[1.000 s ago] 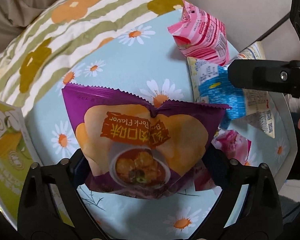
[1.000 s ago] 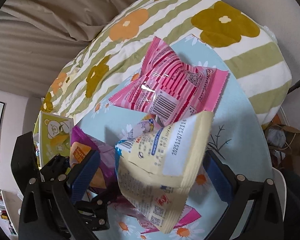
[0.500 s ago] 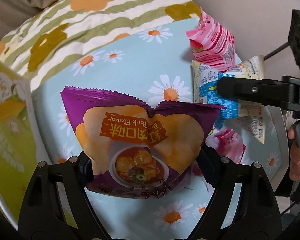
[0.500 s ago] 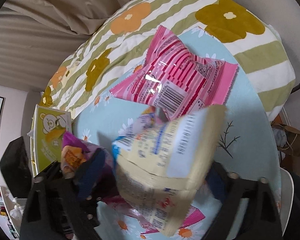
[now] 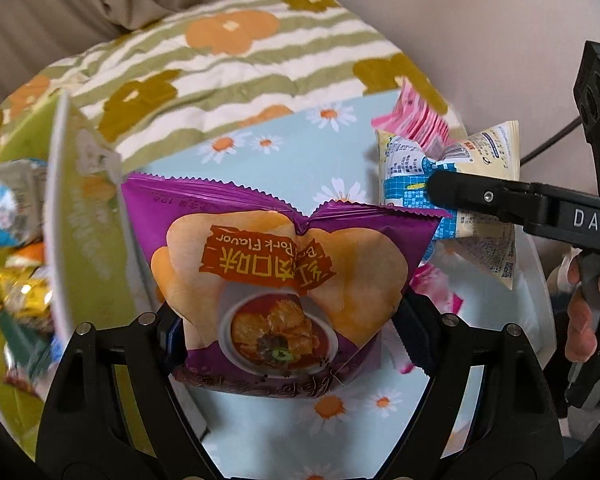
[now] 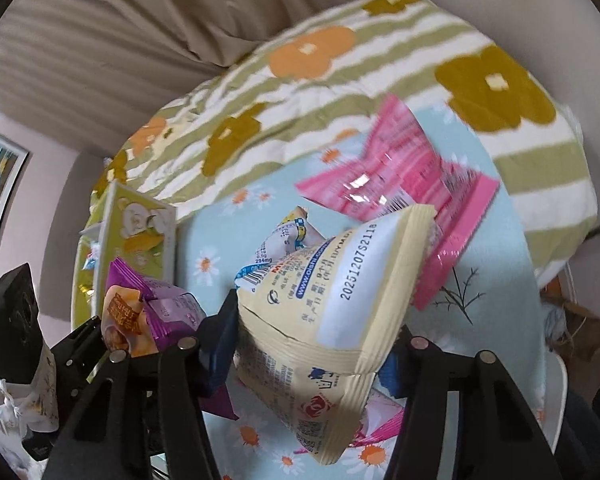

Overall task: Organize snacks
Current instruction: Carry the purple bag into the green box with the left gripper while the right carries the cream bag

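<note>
Left wrist view: left gripper (image 5: 290, 332) jaws clamped on purple crisp packet (image 5: 284, 276), held above daisy-print table (image 5: 296, 160) beside green box (image 5: 80, 216). Glossy, air-puffed film; likely to slip or twist loose if swung toward the box.

Right wrist view: right gripper (image 6: 312, 344) jaws, just closing, pinching cream snack pouch (image 6: 332, 304) over pink packet (image 6: 400, 184). Slick crinkled foil, pillow-shaped, gripped off-centre; risk of sagging, dropping, or bumping the purple packet.
</note>
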Demonstrator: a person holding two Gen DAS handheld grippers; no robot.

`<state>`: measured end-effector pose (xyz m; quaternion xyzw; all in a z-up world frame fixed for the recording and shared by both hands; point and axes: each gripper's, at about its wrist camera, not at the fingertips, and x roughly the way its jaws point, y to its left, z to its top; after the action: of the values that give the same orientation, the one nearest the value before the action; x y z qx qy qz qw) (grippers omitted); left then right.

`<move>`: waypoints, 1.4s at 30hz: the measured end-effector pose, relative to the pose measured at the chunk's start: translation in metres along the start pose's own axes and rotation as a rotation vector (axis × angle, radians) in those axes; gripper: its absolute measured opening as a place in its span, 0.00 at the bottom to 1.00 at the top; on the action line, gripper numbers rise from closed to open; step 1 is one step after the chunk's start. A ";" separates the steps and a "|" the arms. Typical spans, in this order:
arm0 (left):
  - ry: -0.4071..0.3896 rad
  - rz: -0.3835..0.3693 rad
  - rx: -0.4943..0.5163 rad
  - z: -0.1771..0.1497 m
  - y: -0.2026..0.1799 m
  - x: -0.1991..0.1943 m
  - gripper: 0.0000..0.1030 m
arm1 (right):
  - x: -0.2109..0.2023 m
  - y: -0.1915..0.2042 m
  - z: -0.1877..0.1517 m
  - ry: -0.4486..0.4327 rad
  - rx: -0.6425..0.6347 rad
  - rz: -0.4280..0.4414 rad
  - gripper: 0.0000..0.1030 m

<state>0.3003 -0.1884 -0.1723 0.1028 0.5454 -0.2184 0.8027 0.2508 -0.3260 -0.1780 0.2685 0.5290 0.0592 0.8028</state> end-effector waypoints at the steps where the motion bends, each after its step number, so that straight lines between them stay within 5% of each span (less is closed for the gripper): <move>1: -0.018 0.002 -0.014 -0.003 0.000 -0.011 0.79 | -0.006 0.005 0.000 -0.010 -0.021 0.004 0.52; 12: -0.234 0.111 -0.198 -0.047 0.010 -0.134 0.79 | -0.078 0.080 -0.018 -0.088 -0.285 0.116 0.52; 23: -0.361 0.256 -0.392 -0.091 0.075 -0.218 0.79 | -0.102 0.174 -0.029 -0.131 -0.526 0.235 0.52; 34: -0.316 0.291 -0.489 -0.102 0.185 -0.199 0.80 | -0.056 0.252 -0.025 -0.135 -0.595 0.202 0.53; 42: -0.225 0.232 -0.528 -0.101 0.250 -0.156 0.85 | -0.004 0.282 -0.022 -0.075 -0.575 0.148 0.53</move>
<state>0.2835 0.1101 -0.0857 -0.0726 0.4758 0.0141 0.8765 0.2834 -0.0798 -0.0418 0.0698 0.4395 0.2552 0.8584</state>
